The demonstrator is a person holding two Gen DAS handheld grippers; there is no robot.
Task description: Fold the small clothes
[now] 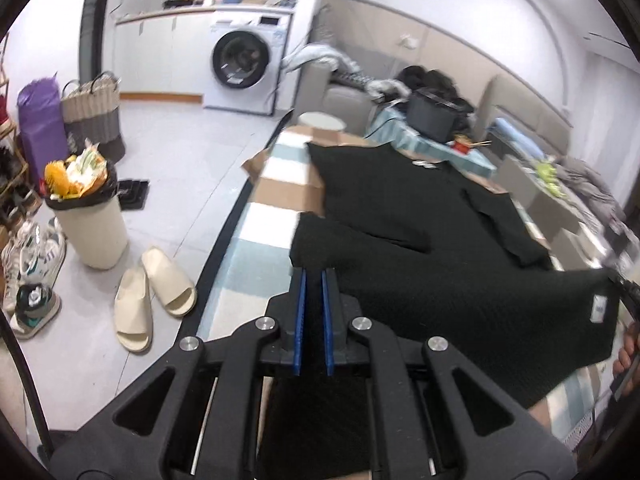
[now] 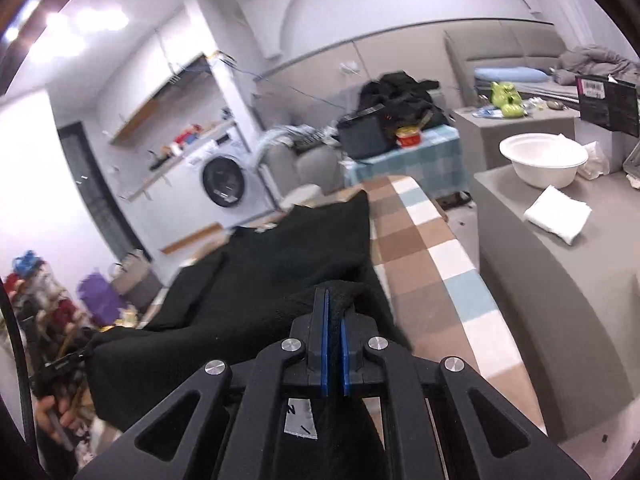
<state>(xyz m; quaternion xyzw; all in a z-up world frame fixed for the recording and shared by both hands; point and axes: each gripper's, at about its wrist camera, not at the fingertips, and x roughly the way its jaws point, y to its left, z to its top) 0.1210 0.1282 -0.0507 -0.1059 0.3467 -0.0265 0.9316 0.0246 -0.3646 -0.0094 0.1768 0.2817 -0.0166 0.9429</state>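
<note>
Two grippers are each holding one bottom corner of a black sweater (image 1: 420,248). The left gripper (image 1: 315,276) is pinching the knit cloth tight between its blue pads, and some of the cloth is hanging down behind them. The right gripper (image 2: 333,300) is also squeezing the sweater (image 2: 280,280) between its blue pads, and a small white tag (image 2: 300,420) is showing just below it. The hem is being lifted up off the table between the two grippers, while the top part of the sweater is lying flat. The sweater is resting on a table with a checked cloth (image 1: 264,216) in brown, white and light blue squares (image 2: 432,264). In the left wrist view, the other gripper is showing at the far right edge, gripping the corner that has a little label on it. On the floor beside the table, a pair of cream slippers (image 1: 154,300) is lying next to a full trash bin (image 1: 90,216). A white washing machine (image 1: 246,64) is standing against the far wall. In the right wrist view, a white bowl (image 2: 544,160) and a folded white cloth (image 2: 558,214) are sitting on a gray surface (image 2: 540,280) to the right of the table. Both pictures are a bit blurry.
</note>
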